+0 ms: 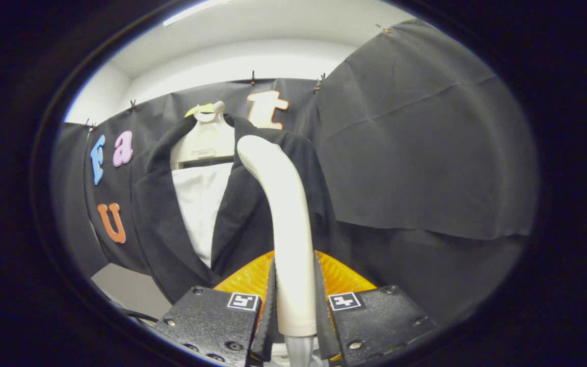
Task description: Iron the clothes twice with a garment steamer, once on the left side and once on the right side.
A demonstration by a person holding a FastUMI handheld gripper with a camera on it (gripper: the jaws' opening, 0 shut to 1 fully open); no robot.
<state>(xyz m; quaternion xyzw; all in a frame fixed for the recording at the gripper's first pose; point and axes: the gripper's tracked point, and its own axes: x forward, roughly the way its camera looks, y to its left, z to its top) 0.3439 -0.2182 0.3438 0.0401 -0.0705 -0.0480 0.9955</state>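
Now tongs (293, 300) clamp steamer (283, 224); head seemingly against jacket (252, 204).

Black cloth (426, 142) covers pretty much the whole booth wall, pinned along its top edge with small clips (252, 77) (one clip up at the far corner looks orange). The cloth sags and creases on one side. Above it there's plain white wall (232, 63) and a white ceiling (283, 20) with a strip light (196, 11). Down low, a pale patch of floor (125, 288).
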